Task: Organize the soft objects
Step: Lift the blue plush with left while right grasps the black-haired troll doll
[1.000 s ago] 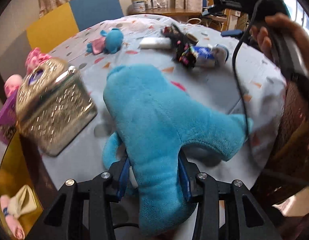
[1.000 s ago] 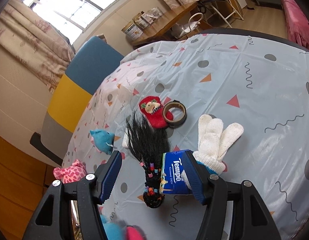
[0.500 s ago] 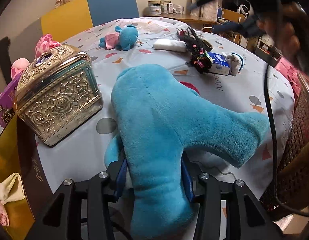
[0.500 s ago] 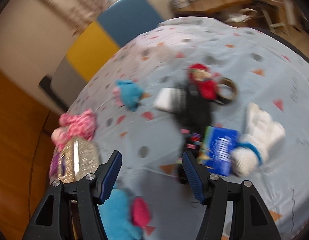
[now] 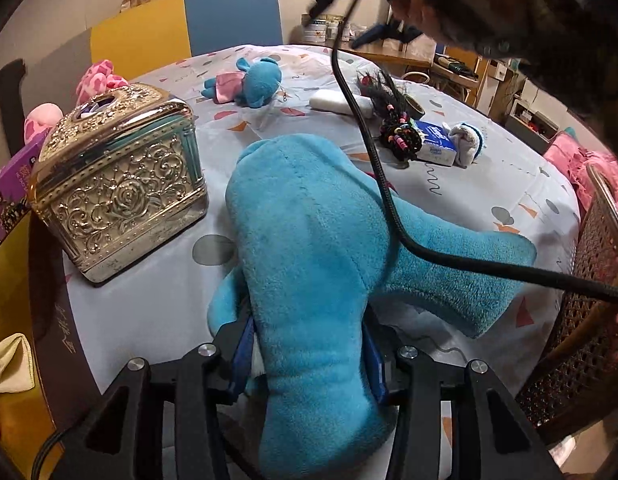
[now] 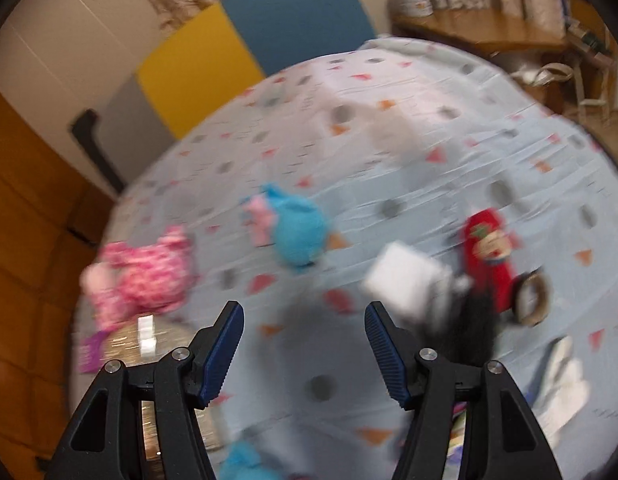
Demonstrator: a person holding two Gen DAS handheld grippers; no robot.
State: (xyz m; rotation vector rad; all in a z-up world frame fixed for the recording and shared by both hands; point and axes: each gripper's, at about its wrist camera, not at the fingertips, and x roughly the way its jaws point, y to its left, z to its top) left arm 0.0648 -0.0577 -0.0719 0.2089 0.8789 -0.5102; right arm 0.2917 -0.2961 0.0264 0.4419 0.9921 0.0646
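A big blue plush toy lies on the round patterned table, and my left gripper is shut on its lower part. A small blue plush with pink cloth lies farther back. A pink spotted plush sits at the left edge. My right gripper hangs open and empty above the table, in a blurred view. A hand holds that right gripper at the top of the left wrist view, and its black cable drapes over the big plush.
A gold ornate box stands left of the big plush. A white pack, black hair piece, tissue packet, white glove, red stocking and tape roll lie at the right. A wicker chair flanks the table.
My right gripper has swung left over the table, from the tissue packet and glove toward the small blue plush, rolling as it went. My left gripper keeps its hold on the big plush.
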